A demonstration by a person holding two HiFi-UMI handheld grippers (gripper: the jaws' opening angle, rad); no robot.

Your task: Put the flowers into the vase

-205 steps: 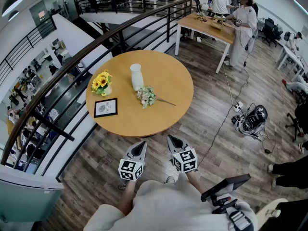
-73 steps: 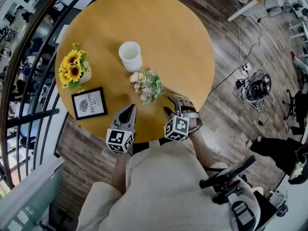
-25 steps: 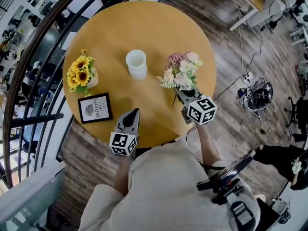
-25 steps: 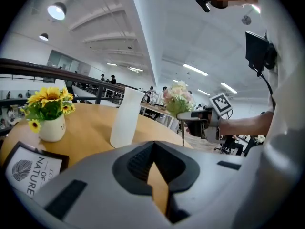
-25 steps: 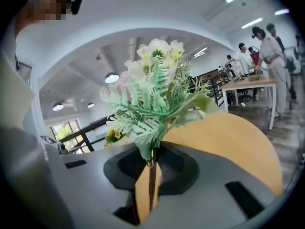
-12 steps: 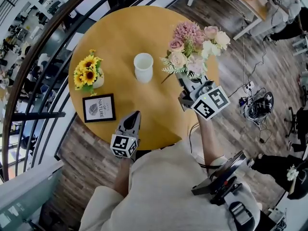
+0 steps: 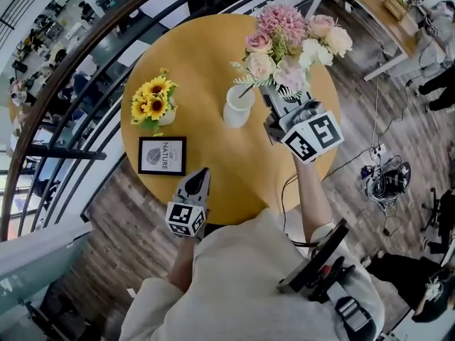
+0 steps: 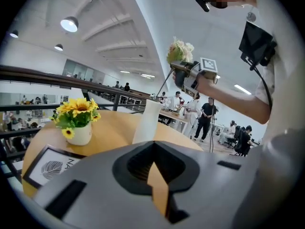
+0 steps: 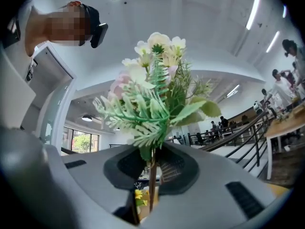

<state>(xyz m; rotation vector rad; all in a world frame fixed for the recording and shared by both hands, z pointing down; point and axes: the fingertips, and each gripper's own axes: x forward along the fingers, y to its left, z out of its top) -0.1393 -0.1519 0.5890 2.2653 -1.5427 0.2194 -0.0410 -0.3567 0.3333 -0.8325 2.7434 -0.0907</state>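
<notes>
Head view shows the task roughly half done. The flowers (image 7: pixel 291 38) are off the table (image 7: pixel 206 48) and are held high on the right by the right gripper (image 7: pixel 279 99), whose jaws are clamped on the bare stem just under the leaves. The stem slants down to the left, and its lower end hangs at the mouth of the white vase (image 7: pixel 237 106); whether the tip is inside yet, I cannot tell. What is left, I judge, is to bring the stem upright, lower it in and let go. The left gripper (image 7: pixel 200 178) hangs at the near table edge, jaws together on nothing, well apart from the vase. A pot of sunflowers (image 7: pixel 154 104) stands left of the vase, with a framed print (image 7: pixel 162 155) nearer; neither blocks the way. Nothing steadies the vase, so a sideways push from the stem could tip it.
</notes>
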